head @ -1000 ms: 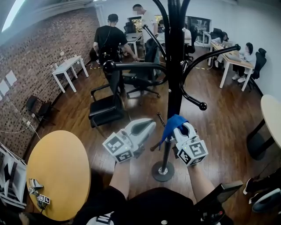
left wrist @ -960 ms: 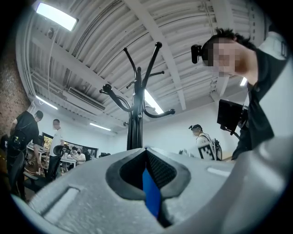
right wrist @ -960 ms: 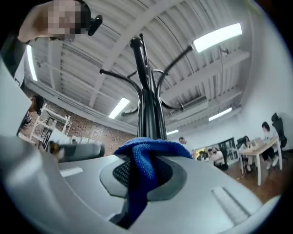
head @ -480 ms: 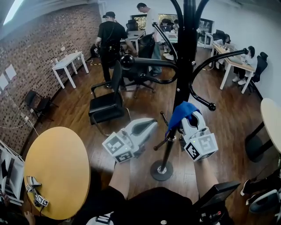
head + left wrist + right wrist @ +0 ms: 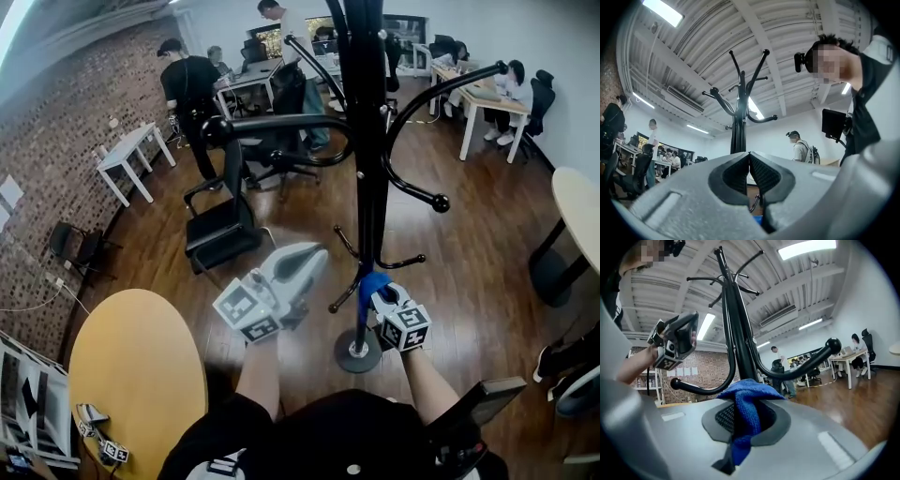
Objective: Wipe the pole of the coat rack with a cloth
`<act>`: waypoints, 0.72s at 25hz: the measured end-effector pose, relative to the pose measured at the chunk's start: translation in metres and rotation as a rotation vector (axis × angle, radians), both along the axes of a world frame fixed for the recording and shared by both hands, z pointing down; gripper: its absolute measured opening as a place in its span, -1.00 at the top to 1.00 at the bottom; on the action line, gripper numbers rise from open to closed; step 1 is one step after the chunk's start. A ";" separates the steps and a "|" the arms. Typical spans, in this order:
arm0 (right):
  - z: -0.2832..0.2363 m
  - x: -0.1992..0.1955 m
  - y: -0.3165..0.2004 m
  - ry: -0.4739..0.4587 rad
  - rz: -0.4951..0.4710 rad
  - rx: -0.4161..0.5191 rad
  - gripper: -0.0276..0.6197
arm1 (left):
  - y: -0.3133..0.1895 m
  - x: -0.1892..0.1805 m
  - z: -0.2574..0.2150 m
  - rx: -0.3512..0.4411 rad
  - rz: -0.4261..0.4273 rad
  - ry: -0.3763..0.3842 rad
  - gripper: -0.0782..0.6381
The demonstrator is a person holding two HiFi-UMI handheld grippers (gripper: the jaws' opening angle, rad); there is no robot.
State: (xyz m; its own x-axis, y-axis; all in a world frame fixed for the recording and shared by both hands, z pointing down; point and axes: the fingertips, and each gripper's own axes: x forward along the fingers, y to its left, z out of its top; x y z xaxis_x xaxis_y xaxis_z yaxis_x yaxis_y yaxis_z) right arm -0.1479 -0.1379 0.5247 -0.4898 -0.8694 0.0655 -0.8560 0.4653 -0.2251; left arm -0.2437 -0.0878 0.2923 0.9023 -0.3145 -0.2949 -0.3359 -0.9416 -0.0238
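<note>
- Cloth (image 5: 746, 405), blue and bunched, sits clamped between the jaws of the right gripper (image 5: 377, 292), with a fold spilling over the jaw tips.
- In the head view the cloth lies against the low part of the coat rack pole (image 5: 366, 141), a little above the round base (image 5: 359, 352) on the wooden floor (image 5: 469, 244).
- The right gripper is just right of the pole, its marker cube toward the person.
- The left gripper (image 5: 302, 263) has its jaws closed together with nothing between them. It hangs left of the pole, near it but apart.
</note>
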 end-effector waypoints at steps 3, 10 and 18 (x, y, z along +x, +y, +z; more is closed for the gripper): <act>-0.009 -0.001 0.003 0.007 0.007 -0.009 0.84 | 0.000 0.001 -0.001 0.000 0.002 -0.001 0.78; -0.219 -0.004 0.011 -0.046 0.045 0.385 0.84 | -0.003 0.001 -0.004 0.010 0.009 -0.005 0.78; -0.333 0.000 0.017 -0.029 0.076 0.592 0.84 | -0.003 -0.008 0.005 0.000 0.047 -0.001 0.78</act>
State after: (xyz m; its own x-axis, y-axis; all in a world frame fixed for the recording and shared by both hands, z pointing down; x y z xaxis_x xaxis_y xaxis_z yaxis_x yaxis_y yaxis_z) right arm -0.1477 -0.1209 0.1913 -0.4187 -0.7867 -0.4537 -0.8894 0.4561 0.0300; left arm -0.2516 -0.0909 0.2969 0.9166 -0.2714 -0.2937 -0.2910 -0.9564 -0.0244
